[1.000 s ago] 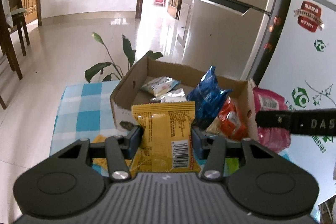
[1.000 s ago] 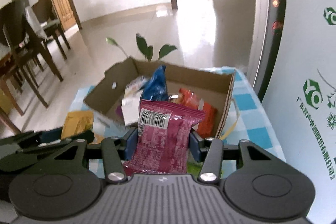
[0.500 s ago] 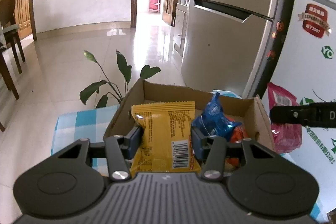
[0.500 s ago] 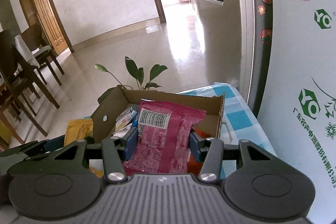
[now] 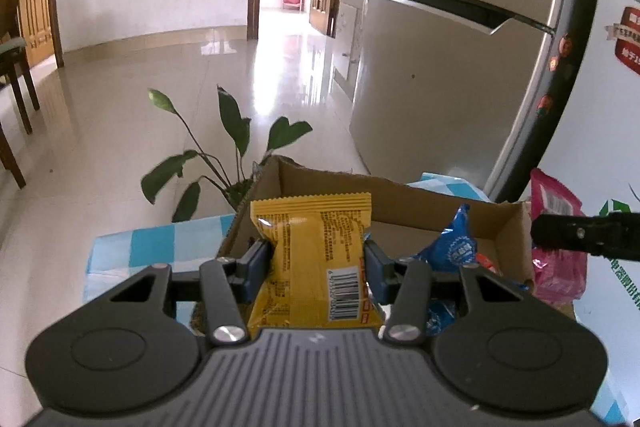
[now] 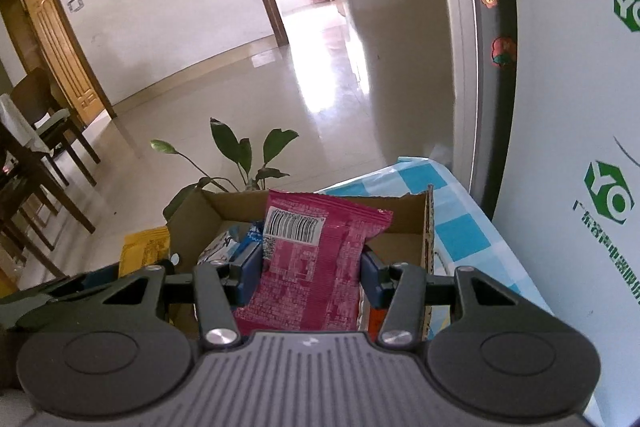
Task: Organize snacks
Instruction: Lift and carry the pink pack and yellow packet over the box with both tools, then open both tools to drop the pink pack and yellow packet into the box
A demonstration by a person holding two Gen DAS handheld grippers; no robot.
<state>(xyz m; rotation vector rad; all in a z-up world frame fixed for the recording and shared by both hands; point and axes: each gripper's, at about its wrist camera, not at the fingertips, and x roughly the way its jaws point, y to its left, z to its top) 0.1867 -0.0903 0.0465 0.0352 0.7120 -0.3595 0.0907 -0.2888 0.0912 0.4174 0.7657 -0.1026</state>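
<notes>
Glossy floor tiles and a tall grey fridge (image 5: 452, 75) fill the background behind the checkered counter (image 5: 160, 239), and the cardboard box (image 5: 384, 203) now sits right under my left gripper (image 5: 316, 263), where a second ago it lay farther ahead with its contents spread in plain sight. From the left wrist, my jaws pinch the yellow snack packet (image 5: 312, 259) by its sides, upright, hanging over the box's near-left corner; a blue packet (image 5: 456, 247) already lies inside, and off to the right my other gripper carries its load beside the box's right wall. From the right wrist, my right gripper (image 6: 312, 267) has closed in too: the jaws are clamped on the pink snack packet (image 6: 316, 259), which now hides most of the box (image 6: 400, 211) interior that was open to view before. I judge both packets are nearly over the opening, so letting go into the box should come next.
</notes>
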